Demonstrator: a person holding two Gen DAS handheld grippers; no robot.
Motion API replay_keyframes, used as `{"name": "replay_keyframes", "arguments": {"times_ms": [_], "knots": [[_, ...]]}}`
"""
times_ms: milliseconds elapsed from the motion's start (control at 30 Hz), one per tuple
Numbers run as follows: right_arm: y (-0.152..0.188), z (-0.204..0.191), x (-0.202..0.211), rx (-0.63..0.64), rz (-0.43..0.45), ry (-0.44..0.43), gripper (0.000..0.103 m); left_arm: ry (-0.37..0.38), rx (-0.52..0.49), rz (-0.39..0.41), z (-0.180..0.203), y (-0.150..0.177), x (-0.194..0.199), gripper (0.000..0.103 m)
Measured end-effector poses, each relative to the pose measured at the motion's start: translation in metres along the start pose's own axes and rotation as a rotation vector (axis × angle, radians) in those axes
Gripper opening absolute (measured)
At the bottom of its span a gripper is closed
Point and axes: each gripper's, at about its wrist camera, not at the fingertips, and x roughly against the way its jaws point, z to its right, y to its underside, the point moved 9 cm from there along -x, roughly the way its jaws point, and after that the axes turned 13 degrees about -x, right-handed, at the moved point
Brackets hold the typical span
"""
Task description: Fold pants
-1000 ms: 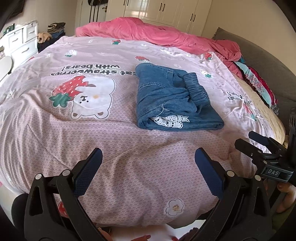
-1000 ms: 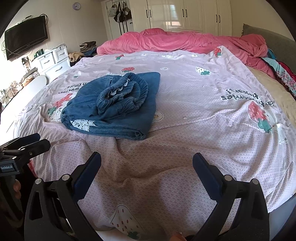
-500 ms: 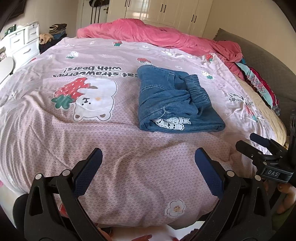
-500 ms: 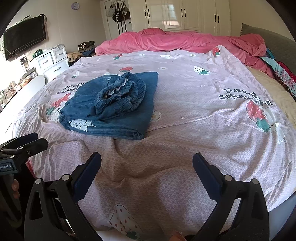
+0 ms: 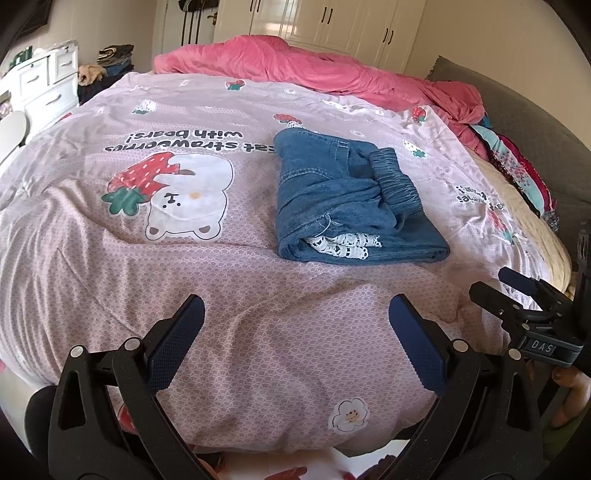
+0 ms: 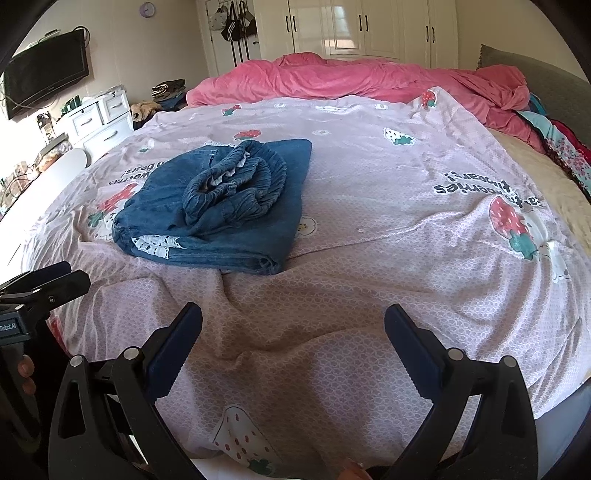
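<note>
Bedroom, work surface is a bed under a pink strawberry-print sheet [image 5: 240, 347], white wardrobes [image 6: 354, 29] along the back wall.

Left gripper [image 5: 293, 325]: jaws spread wide, nothing between the blue pads [image 5: 173, 338], hovering over the near edge of the bed. Right gripper [image 6: 291, 332]: same story, jaws apart and empty, over bare wrinkled sheet. Each one shows up at the edge of the other's view, side by side, both well short of the garment.

Pants [image 5: 347, 206]: blue denim, lying mid-bed as a compact, roughly rectangular bundle, apart from both grippers. Lower layers look stacked flat with a clean folded edge [image 6: 236, 260] facing the cameras. Elastic waistband [image 6: 236, 184] sits bunched and twisted on top, not laid flat. White lace trim [image 5: 343, 248] pokes out of the near side between layers.

Beyond that: pink duvet [image 6: 369, 79] heaped at the far end, white drawers [image 5: 48, 85] and a wall TV [image 6: 48, 85] to the left, patterned bedding [image 5: 524, 173] along the right edge.

Status, my read: the folds are basically done, with nothing held and both grippers clear of the bundle. Result is sloppy, though: waistband lump on top, lace hanging out. If neatness matters, what's left is flattening the waistband and tucking in the trim; otherwise I'd call it complete.
</note>
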Motion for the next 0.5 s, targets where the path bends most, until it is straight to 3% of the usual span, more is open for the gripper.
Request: {"name": "replay_keyframes", "arguments": {"times_ms": [500], "knots": [[0.0006, 0.0018, -0.0017, -0.003, -0.007, 0.012, 0.099, -0.029, 0.012, -0.026, -0.0073, 0.0039, -0.0033, 0.094]]}}
